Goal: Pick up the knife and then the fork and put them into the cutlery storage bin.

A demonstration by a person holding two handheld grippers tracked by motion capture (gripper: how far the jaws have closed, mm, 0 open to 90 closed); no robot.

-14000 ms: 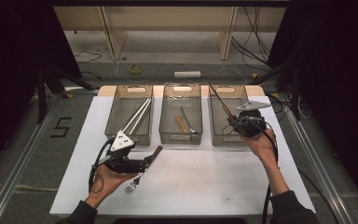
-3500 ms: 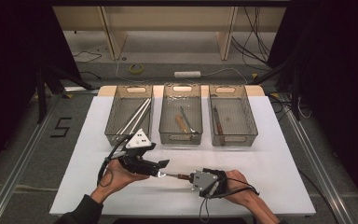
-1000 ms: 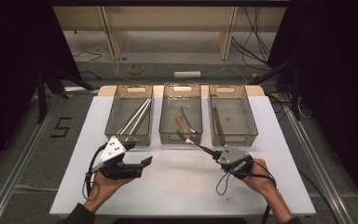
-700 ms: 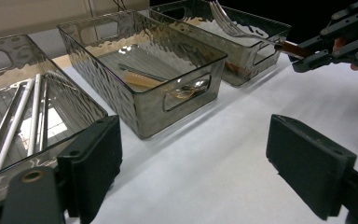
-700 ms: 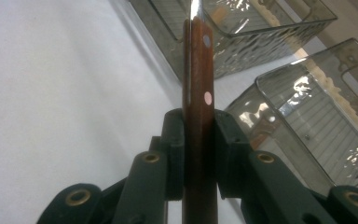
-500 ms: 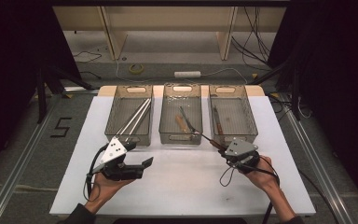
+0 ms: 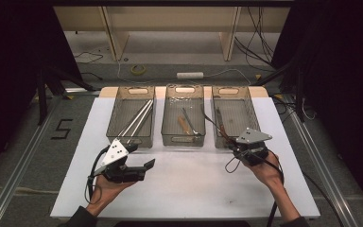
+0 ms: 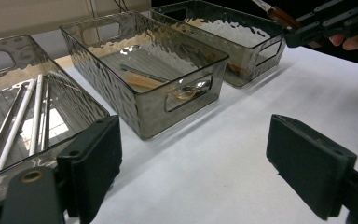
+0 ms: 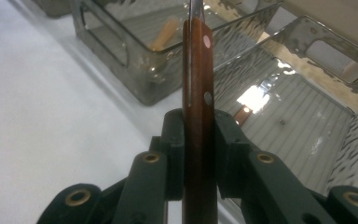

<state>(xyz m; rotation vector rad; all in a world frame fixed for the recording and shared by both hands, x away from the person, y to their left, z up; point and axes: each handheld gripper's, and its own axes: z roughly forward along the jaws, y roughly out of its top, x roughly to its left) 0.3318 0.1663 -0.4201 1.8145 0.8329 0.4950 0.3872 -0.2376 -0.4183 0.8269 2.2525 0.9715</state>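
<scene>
Right gripper (image 9: 198, 140) clamps brown wooden riveted utensil handle (image 9: 196, 79), tip aimed over right clear plastic bin (image 7: 231, 118) for sorting; left gripper (image 8: 214, 172) gapes empty

Bright overhead light on the white table (image 7: 184, 189), dark surroundings, glare on the bins (image 8: 144, 60), blurred foreground.

A single mark can be read: a black numeral 5 (image 7: 61, 128) on the grey floor (image 7: 23, 156), just beyond the left edge of the white table top (image 7: 189, 189). The bins, the tools and the table top carry no legible lettering.
</scene>
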